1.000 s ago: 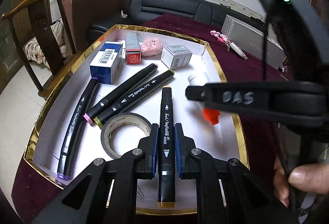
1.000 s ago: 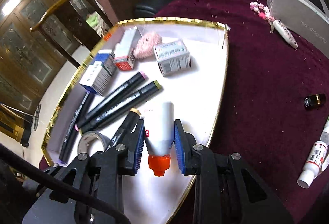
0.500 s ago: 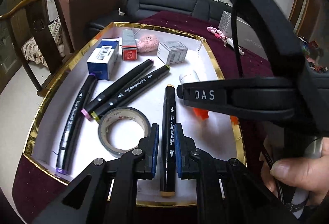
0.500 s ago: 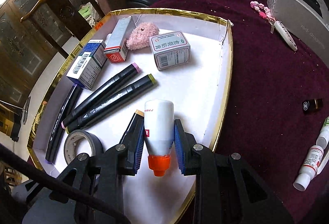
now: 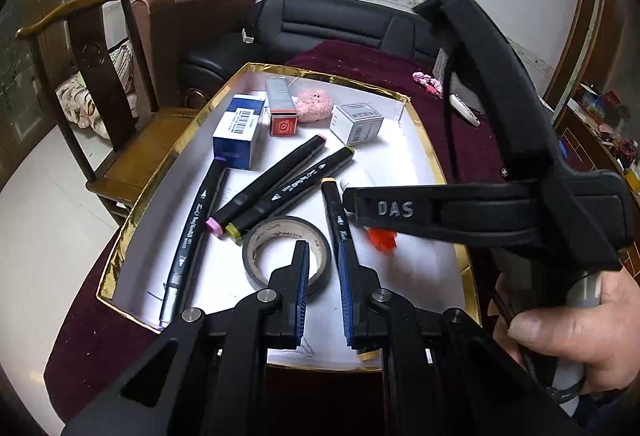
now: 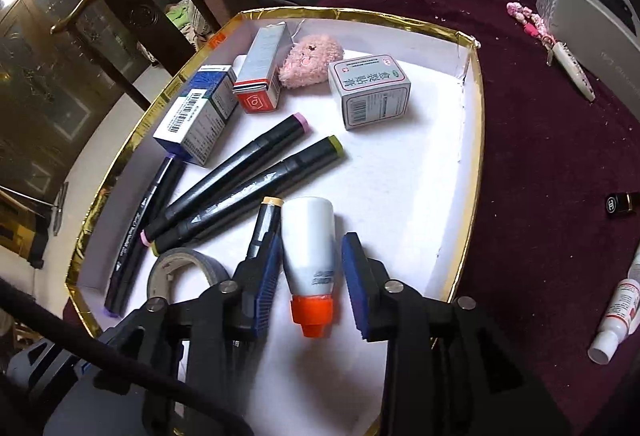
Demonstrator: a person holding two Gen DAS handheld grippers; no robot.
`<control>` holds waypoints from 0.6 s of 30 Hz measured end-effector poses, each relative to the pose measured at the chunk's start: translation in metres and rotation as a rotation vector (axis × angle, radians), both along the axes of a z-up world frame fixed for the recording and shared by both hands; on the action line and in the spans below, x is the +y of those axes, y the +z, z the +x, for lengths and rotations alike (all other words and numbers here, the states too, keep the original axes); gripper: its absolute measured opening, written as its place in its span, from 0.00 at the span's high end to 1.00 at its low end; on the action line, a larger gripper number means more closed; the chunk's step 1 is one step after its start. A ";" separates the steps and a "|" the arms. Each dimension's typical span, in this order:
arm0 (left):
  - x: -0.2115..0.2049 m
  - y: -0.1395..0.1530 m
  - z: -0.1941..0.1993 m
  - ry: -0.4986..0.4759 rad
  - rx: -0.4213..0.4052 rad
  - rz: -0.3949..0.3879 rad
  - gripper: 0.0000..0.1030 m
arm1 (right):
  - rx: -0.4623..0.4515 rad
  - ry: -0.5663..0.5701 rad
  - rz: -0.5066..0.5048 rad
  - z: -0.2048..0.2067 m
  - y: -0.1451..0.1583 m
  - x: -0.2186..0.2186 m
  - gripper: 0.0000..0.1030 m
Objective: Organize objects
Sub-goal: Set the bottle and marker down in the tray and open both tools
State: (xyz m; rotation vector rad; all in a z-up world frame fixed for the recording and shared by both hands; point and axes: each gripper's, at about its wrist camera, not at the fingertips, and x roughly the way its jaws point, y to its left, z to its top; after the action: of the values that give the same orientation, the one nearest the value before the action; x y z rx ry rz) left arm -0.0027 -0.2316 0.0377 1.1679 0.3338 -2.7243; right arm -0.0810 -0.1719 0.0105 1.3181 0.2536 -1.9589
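A gold-rimmed white tray [image 5: 432,155] [image 6: 476,123] holds several black markers, boxes, a tape roll and a pink plush. My left gripper [image 5: 323,252] is open above the tray. The yellow-capped marker [image 5: 336,211] lies on the tray, partly behind the right finger [image 5: 347,276]. My right gripper [image 6: 310,254] is open around a white bottle with an orange cap [image 6: 310,248] that lies on the tray beside that marker [image 6: 266,224]. The bottle's orange cap [image 5: 382,238] shows in the left wrist view under the right gripper's body.
Tape roll [image 5: 286,256] [image 6: 184,268], blue box [image 5: 238,131] [image 6: 196,123], red-ended box [image 5: 282,107] [image 6: 262,71], grey box [image 5: 358,123] [image 6: 370,91], pink plush [image 5: 314,105] [image 6: 310,61] lie in the tray. Bottles [image 6: 616,312], a small dark bottle [image 6: 622,203] and a keychain [image 6: 560,47] lie on the maroon cloth.
My left gripper has opened, let go of the yellow-capped marker and lifted back. My right gripper has opened around the white bottle, which now lies on the tray.
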 end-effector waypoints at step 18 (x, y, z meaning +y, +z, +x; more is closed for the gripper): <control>0.020 0.009 0.001 -0.029 0.008 -0.035 0.89 | -0.026 -0.040 -0.122 -0.001 0.022 0.047 0.62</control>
State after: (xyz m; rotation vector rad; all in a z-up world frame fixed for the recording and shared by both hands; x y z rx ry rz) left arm -0.0013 -0.2121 0.0467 1.1619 0.2710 -2.7486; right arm -0.0815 -0.1246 0.0324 1.2776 0.0932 -1.9568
